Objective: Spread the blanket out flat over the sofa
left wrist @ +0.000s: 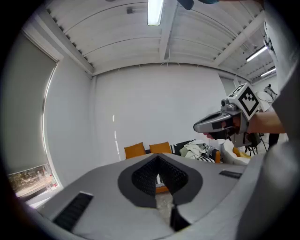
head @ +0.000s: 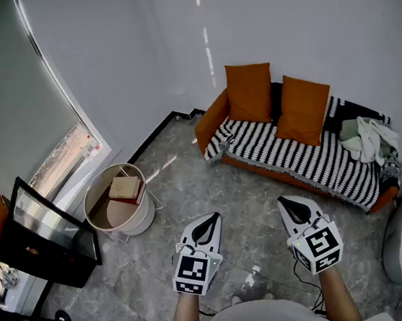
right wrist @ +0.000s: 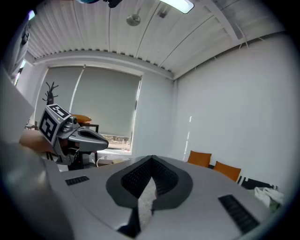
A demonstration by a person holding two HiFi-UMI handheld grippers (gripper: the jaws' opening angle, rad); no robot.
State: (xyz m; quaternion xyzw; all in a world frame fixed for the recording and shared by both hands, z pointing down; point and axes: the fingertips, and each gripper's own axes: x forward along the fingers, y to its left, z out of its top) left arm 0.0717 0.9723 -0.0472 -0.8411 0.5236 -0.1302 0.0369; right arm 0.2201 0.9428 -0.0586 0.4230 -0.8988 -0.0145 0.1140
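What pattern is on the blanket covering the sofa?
Black and white stripes. The blanket shows best in the head view.

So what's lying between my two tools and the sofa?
Nothing: only bare grey floor separates the left tool and the right tool from the sofa, as the head view shows.

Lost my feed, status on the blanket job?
Left gripper, right gripper shut, empty. Striped blanket draped over sofa, across the floor. Crumpled pale cloth on its right end.
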